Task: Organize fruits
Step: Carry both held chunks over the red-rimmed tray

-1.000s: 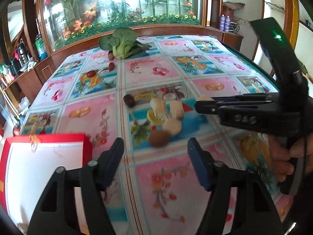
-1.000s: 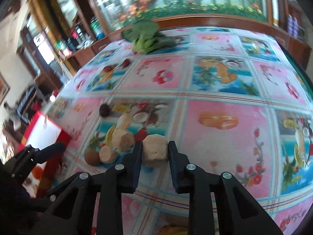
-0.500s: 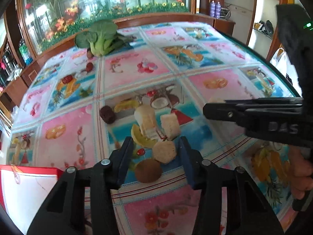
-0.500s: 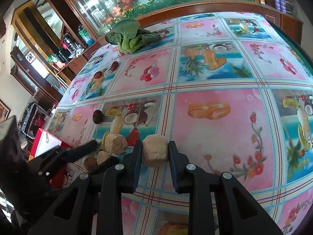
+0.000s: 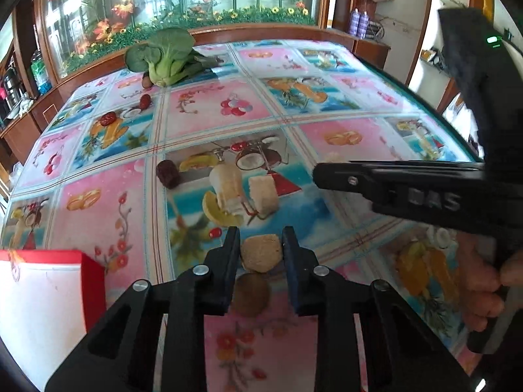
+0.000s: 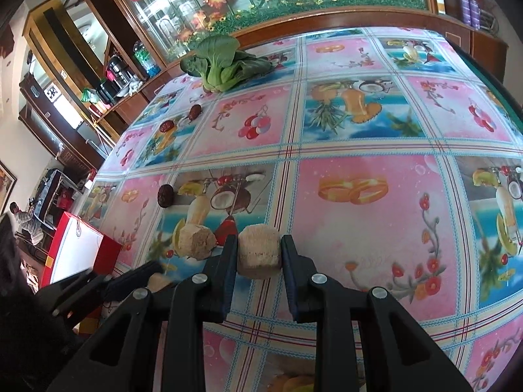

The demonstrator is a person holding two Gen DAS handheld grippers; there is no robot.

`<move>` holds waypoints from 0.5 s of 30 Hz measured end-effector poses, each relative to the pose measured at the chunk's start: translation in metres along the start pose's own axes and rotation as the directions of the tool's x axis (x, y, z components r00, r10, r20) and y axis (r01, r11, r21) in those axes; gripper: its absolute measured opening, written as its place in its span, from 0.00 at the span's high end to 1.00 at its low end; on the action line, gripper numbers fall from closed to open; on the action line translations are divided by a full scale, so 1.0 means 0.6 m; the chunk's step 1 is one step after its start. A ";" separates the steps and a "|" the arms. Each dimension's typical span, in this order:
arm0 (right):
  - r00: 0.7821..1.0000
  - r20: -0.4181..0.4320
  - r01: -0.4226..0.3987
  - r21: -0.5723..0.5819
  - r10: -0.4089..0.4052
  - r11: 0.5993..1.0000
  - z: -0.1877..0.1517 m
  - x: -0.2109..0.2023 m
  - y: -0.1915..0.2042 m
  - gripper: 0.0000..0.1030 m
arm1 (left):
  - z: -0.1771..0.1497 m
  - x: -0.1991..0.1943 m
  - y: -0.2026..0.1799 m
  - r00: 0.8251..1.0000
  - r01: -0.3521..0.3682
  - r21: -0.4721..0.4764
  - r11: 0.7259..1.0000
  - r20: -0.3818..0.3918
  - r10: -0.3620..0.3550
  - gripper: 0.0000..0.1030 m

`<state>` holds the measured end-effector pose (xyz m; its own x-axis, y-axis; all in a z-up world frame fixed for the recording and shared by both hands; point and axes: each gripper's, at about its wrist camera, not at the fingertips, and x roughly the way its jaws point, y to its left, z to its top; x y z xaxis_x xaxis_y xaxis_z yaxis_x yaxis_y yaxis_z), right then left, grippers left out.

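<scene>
Left wrist only: brown round fruit

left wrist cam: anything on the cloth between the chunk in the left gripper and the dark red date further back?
Left wrist view: two pale cut pieces lie between the chunk in the left gripper and the dark red date; otherwise only printed tablecloth.

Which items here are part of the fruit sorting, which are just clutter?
Job:
- tan chunk in left gripper
- tan chunk in right gripper
- two pale pieces
- brown round fruit
- dark red dates
- red box, probably the bin

Lying about:
- bok choy
- bottles
</scene>
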<state>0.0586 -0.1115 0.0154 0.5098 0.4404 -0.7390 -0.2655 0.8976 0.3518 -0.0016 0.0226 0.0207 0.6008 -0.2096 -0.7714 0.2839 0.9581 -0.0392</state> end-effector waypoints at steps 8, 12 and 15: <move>0.996 0.091 -0.014 -0.037 0.017 0.999 0.000 -0.022 0.013 0.76 | -0.044 -0.113 -0.008 0.995 0.018 -0.034 0.999 0.101 -0.014 0.73; 0.990 0.142 0.002 -0.071 0.008 0.997 -0.007 -0.029 0.024 0.76 | -0.074 -0.166 0.008 0.990 0.010 -0.086 0.996 0.141 0.002 0.73; 0.986 0.168 0.016 -0.081 -0.003 0.997 -0.013 -0.034 0.030 0.76 | -0.096 -0.199 0.023 0.986 -0.024 -0.109 0.994 0.162 0.041 0.73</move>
<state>0.0370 -0.1047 0.0321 0.6404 0.4347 -0.6332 -0.3224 0.9004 0.2921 -0.1124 0.0721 0.0759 0.7250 -0.1988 -0.6595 0.1865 0.9783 -0.0898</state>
